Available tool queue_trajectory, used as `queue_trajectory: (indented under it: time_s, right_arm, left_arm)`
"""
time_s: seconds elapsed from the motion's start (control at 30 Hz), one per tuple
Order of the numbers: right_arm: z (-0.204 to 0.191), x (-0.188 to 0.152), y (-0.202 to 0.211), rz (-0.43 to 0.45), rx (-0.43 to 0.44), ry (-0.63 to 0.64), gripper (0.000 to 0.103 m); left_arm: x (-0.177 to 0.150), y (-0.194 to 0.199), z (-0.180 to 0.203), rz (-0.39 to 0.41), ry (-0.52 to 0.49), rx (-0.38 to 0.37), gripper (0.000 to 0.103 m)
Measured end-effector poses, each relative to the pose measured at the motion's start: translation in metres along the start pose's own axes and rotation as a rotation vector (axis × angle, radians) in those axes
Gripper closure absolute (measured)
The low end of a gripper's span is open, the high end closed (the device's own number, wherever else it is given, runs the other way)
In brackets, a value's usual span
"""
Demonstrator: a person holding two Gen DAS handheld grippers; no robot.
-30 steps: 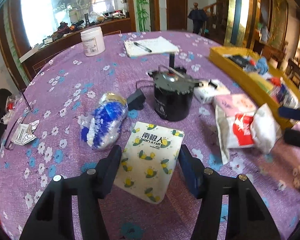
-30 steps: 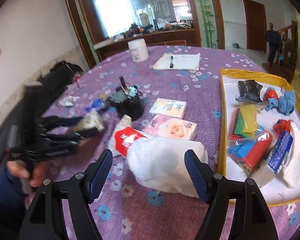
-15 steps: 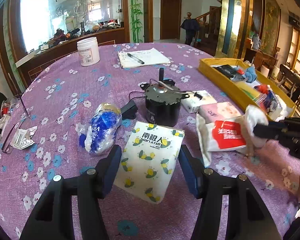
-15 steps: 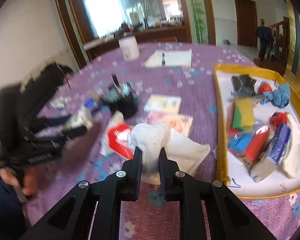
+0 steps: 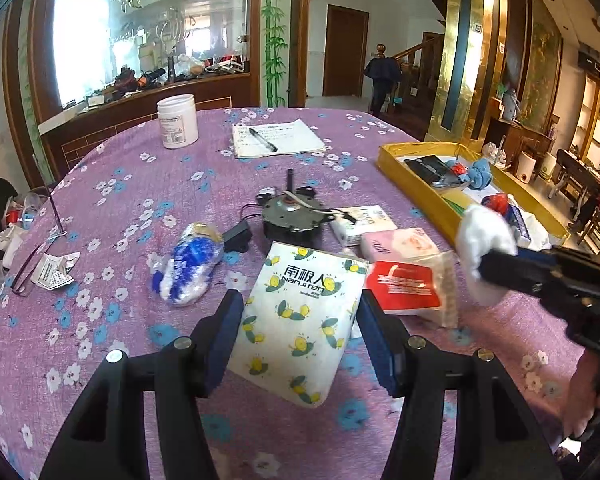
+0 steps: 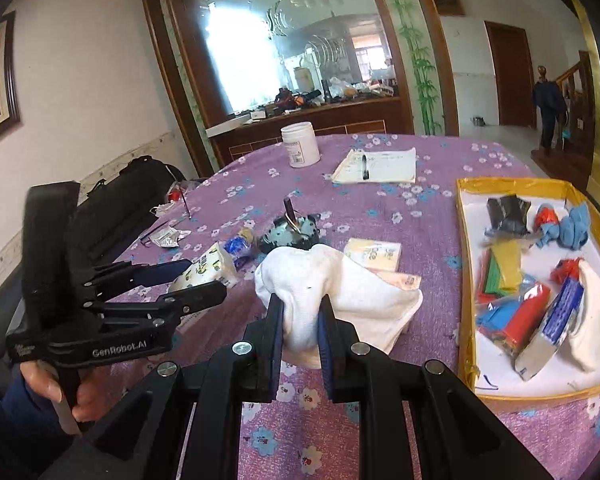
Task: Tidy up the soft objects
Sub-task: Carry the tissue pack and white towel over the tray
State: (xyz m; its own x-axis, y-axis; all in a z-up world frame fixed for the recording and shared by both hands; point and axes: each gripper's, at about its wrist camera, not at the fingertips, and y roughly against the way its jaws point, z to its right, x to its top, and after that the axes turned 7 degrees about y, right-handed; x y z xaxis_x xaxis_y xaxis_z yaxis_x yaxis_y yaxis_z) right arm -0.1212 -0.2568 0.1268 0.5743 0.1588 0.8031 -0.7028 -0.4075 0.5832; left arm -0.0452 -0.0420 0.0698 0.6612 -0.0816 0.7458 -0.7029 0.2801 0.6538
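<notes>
My left gripper [image 5: 299, 304] is shut on a white tissue pack with a bee print [image 5: 300, 320], its pads pressing both sides. The right wrist view shows that pack [image 6: 216, 268] held off the purple tablecloth by the left gripper [image 6: 202, 280]. My right gripper [image 6: 301, 304] is shut on a bunched white cloth [image 6: 340, 280], which drapes down behind the fingers. From the left wrist view the cloth [image 5: 482, 236] hangs from the right gripper [image 5: 496, 268] beside the yellow tray [image 5: 420, 192]. Several soft items lie in the tray [image 6: 466, 280].
On the table lie a black motor [image 5: 290, 220], a blue and white plastic-wrapped bundle [image 5: 188, 268], a red and white pack [image 5: 408, 286], a pink tissue pack [image 5: 396, 242] and a small pale pack [image 5: 360, 220]. Farther back stand a white jar [image 5: 178, 126] and a notebook with pen [image 5: 278, 138].
The right gripper's jaws closed on the white cloth and lifted it up off the table. The left gripper rose a little with the bee-print pack still in it.
</notes>
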Motion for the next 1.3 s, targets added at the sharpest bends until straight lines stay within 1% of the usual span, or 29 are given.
queue_trajectory:
  time_s: [0.2, 0.53, 1.3]
  right_arm:
    - [0.01, -0.004, 0.005, 0.008, -0.008, -0.02, 0.086]
    - [0.015, -0.005, 0.01, 0.017, -0.005, -0.034, 0.086]
    - [0.036, -0.003, 0.031, 0.062, -0.031, -0.085, 0.086]
  left_arm:
    - [0.0, -0.004, 0.017, 0.002, -0.028, 0.009, 0.045]
    - [-0.001, -0.01, 0.03, 0.013, -0.058, 0.071, 0.045]
    - [0.006, -0.006, 0.061, 0.044, -0.131, 0.088, 0.045]
